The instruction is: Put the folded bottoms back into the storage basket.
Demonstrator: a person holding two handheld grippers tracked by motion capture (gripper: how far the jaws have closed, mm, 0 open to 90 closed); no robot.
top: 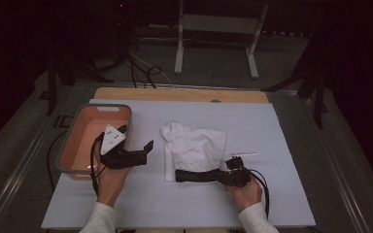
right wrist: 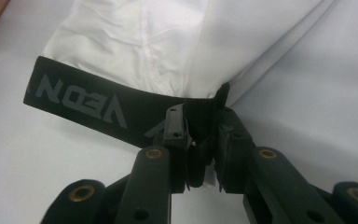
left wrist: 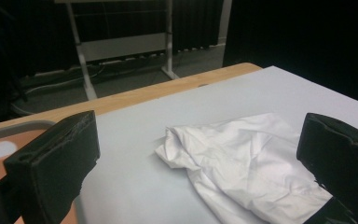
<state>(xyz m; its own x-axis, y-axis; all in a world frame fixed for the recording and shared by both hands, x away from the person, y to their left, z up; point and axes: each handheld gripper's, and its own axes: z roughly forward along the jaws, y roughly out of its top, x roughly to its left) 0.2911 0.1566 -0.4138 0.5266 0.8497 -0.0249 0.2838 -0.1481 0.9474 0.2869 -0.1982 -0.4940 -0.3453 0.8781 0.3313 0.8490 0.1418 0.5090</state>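
A white garment (top: 194,145) with a black lettered waistband (top: 196,175) lies crumpled on the pale sheet in the middle of the table. My right gripper (top: 223,177) is shut on one end of that waistband (right wrist: 107,109), the band pinched between its jaws (right wrist: 200,140). My left gripper (top: 143,145) stands open to the left of the garment, beside the bin, with nothing between its pads (left wrist: 56,163); the garment (left wrist: 247,163) lies ahead of it and apart from it.
A grey bin with an orange inside (top: 73,141) sits at the table's left edge. A thin white stick (top: 243,154) lies right of the garment. The wooden table edge (top: 179,94) runs along the back, with a metal stand (top: 213,29) on the floor beyond.
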